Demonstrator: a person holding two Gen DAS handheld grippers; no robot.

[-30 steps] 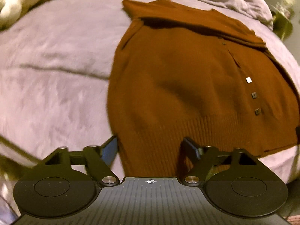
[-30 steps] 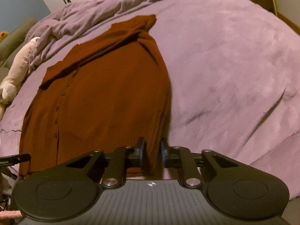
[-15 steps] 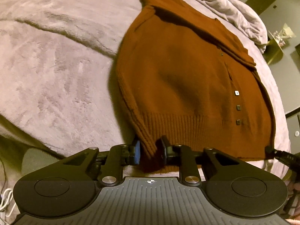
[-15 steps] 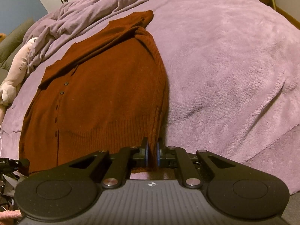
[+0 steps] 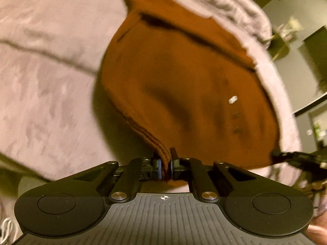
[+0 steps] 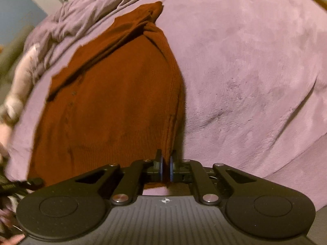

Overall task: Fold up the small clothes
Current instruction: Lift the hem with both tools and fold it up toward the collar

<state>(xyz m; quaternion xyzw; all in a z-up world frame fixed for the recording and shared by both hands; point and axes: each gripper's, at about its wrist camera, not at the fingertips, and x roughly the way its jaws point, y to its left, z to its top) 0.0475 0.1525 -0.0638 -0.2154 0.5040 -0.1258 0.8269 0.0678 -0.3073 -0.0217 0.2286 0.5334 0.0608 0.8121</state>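
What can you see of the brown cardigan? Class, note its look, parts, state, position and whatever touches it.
The cardigan is rust-brown knit with a ribbed hem and a row of small buttons down the front. It lies spread on a fuzzy lilac blanket, with its top end bunched and a sleeve folded across. The left gripper is shut on one hem corner and the right gripper on the other. The hem edge by the left gripper is lifted and casts a shadow. Both views are motion-blurred.
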